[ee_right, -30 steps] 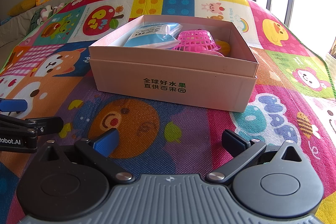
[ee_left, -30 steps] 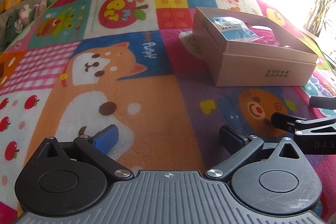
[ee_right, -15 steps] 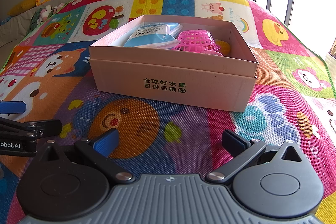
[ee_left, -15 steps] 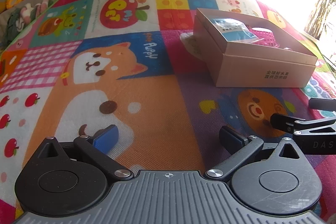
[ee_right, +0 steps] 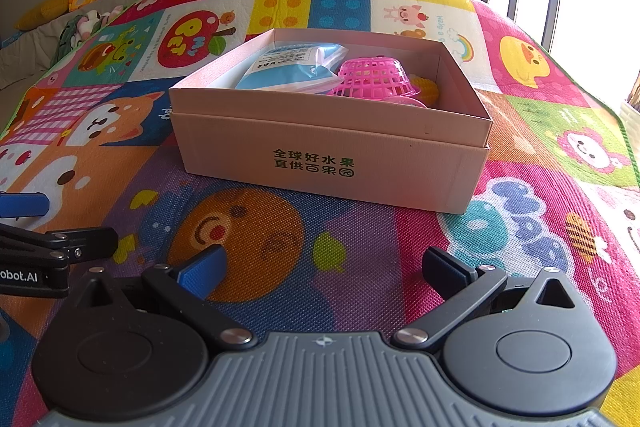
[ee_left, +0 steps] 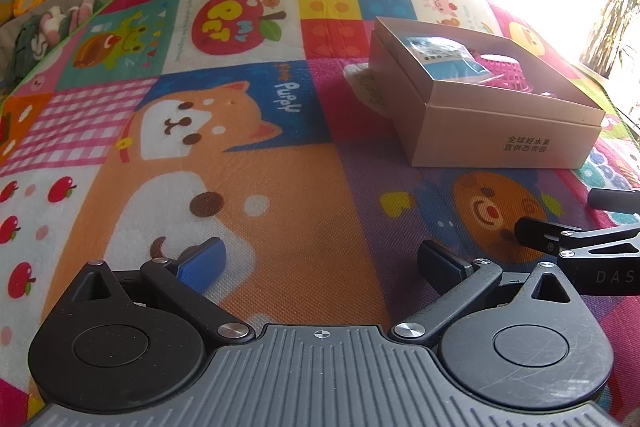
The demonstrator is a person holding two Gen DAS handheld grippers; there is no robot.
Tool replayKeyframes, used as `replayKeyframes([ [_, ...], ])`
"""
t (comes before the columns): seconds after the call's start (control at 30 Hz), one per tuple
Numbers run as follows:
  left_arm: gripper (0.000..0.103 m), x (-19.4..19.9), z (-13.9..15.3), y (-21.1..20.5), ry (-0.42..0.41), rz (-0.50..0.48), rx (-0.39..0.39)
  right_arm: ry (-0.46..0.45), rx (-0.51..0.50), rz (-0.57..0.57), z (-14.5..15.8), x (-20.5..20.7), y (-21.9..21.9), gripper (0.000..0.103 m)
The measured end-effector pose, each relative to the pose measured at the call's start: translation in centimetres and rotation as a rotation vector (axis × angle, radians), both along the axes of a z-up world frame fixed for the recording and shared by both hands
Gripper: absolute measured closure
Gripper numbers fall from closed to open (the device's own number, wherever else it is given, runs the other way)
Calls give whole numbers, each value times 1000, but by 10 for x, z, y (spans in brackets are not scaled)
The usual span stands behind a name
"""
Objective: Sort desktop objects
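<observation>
Right wrist view: box (ee_right: 320, 163) broadside, long axis left-right; both tongs (ee_right: 320, 267) (ee_left: 320, 261) wide, empty.

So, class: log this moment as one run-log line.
left gripper: open, empty | right gripper: open, empty | box: holds blue packet, pink basket | both low over mat

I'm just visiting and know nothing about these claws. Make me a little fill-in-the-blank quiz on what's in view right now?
1. The box sits on a colourful play ____.
2. The upside-down basket in the box is ____ in colour.
3. Both the left claw and the right claw are ____ and hold nothing.
4. The packet lies ____ the box.

Missing words: mat; pink; open; inside
</observation>
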State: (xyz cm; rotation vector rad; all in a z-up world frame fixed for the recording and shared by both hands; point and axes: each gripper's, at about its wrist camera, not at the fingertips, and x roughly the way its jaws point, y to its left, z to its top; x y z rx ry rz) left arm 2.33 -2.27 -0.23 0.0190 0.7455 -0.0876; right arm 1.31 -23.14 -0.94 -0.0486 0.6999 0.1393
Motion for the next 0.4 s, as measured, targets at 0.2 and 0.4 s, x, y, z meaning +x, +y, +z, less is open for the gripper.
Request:
replayKeyframes([
  [0.2,0,0,0,0,2,-2,0,0,0,0,0,0,0,0],
  [0.4,0,1,1,-1,11,-5,11,0,0,0,0,0,0,0],
])
